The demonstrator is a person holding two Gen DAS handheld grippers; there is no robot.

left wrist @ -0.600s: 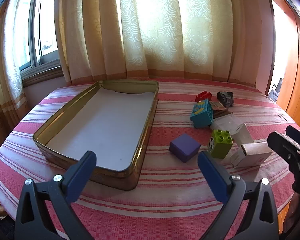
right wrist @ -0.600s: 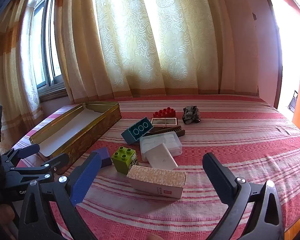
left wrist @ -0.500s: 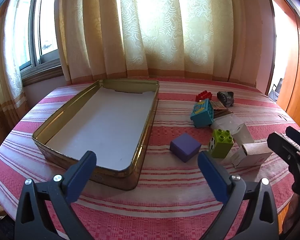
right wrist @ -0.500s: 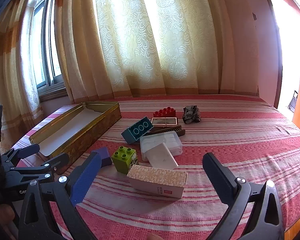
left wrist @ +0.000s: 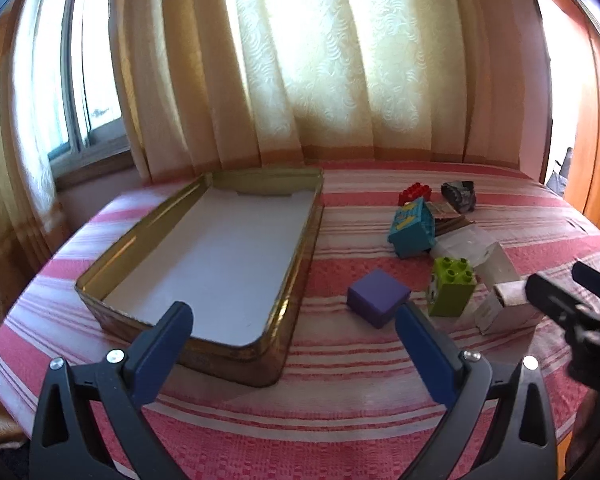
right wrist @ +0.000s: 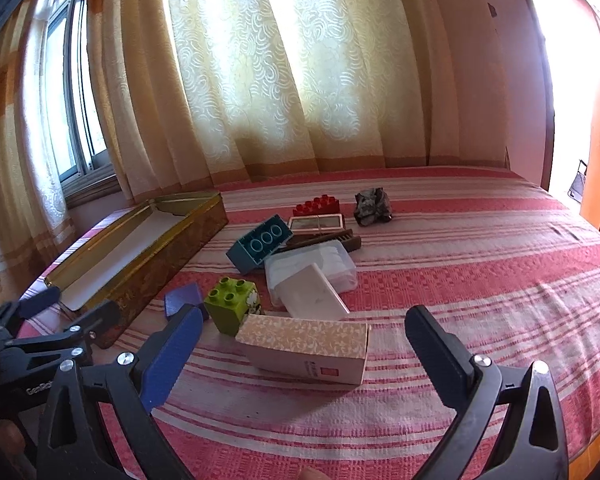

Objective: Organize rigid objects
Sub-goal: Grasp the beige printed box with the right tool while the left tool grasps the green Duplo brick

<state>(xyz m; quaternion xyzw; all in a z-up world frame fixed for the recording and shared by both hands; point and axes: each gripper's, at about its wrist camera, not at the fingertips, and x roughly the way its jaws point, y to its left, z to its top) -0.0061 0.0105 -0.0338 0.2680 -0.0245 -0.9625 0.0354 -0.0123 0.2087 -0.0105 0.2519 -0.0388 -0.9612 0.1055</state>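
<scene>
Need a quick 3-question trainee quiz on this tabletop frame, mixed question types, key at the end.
1. True or false: the gold tin already holds a block.
2. Which item lies nearest between the right gripper jaws? A) red brick B) patterned carton C) grey crumpled lump
3. Fill in: the purple block sits between the tin and the ____ brick.

Key: 1 false, only its white liner shows. 2 B. 3 green. Both the right and the left gripper are open and empty.
</scene>
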